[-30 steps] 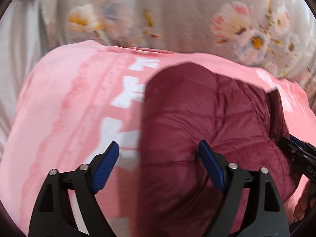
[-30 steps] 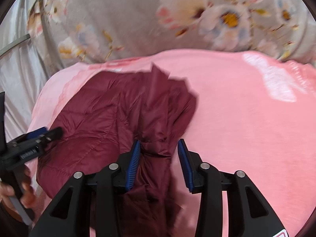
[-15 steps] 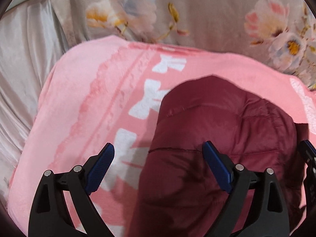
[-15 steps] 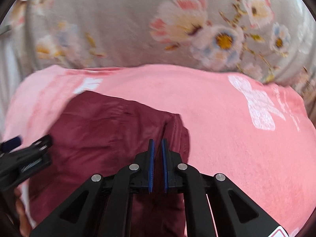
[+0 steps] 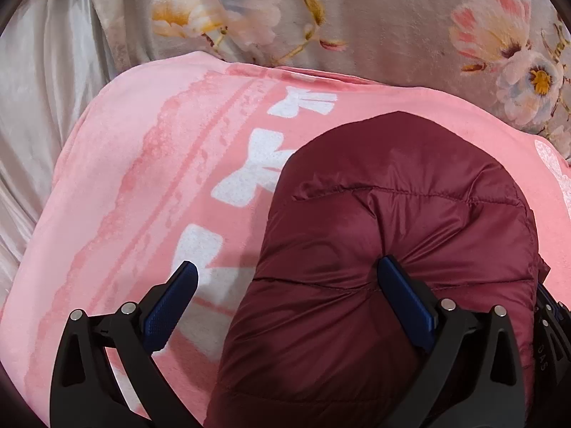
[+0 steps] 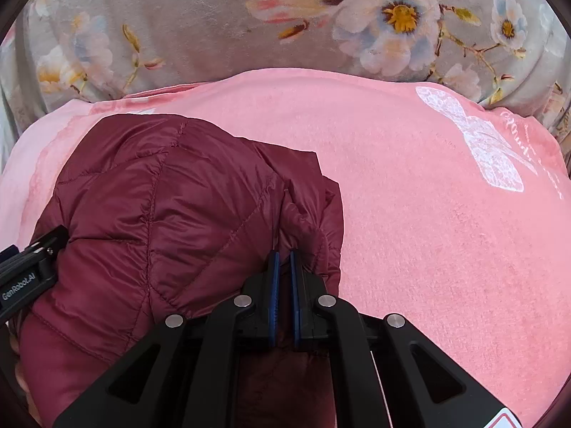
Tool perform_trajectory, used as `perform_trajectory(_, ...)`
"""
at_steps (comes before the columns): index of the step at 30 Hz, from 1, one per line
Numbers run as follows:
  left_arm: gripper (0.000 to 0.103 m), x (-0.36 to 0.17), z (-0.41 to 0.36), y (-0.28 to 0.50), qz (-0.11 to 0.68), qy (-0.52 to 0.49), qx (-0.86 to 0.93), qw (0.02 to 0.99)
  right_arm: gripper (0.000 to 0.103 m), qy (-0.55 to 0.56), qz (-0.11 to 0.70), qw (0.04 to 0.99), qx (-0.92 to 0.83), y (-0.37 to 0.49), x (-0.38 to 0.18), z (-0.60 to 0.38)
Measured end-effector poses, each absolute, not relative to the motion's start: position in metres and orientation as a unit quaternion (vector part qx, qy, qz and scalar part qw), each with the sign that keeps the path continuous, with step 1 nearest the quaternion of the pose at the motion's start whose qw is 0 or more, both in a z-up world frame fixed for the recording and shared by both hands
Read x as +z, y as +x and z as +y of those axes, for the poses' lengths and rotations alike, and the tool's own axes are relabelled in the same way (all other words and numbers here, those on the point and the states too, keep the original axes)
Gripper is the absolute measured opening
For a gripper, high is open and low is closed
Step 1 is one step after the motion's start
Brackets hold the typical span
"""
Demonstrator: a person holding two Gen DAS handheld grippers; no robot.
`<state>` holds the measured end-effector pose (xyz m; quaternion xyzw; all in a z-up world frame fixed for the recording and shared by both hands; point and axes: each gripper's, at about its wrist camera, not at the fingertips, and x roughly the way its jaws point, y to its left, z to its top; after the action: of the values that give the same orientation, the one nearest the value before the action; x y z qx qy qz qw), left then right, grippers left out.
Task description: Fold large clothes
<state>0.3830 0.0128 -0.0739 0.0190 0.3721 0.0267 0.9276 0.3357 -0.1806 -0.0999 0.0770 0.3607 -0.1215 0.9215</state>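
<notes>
Pink blanket [image 6: 410,214] under floral bedding, and the maroon puffer jacket [image 5: 392,249] lies bunched on its left half. Right gripper [image 6: 282,260] pinches the jacket's edge tight; left gripper [image 5: 285,278] is opening wide, one finger [image 5: 403,296] pressing padding. Best bet: clamp the left side before lifting evenly.

Pink blanket [image 5: 150,192] lies against a grey floral cover [image 6: 200,25].

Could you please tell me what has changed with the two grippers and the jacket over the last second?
The right gripper has clamped onto a fold of the maroon jacket. The left gripper is opening wider, one finger resting against the jacket. The pink blanket lies unchanged.
</notes>
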Motion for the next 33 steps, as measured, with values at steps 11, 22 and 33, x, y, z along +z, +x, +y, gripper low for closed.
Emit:
perform_trajectory(11,0.098,-0.0812,0.0074,0.3832,0.359,0.027,0.036,0.932,0.005,0.084,0.363,0.921,-0.115,0.3369,-0.1003,-0.1820)
perform_trajectory(22,0.098,-0.0820,0.0072,0.3837,0.354,0.028,0.037,0.934,0.005,0.091,0.363,0.920,-0.111,0.3366,-0.1008,-0.1841)
perform_trajectory(33,0.098,-0.0814,0.0090,0.3844,0.354,0.028,0.035,0.934,0.006,0.091,0.364,0.920,-0.110,0.3363,-0.1006,-0.1842)
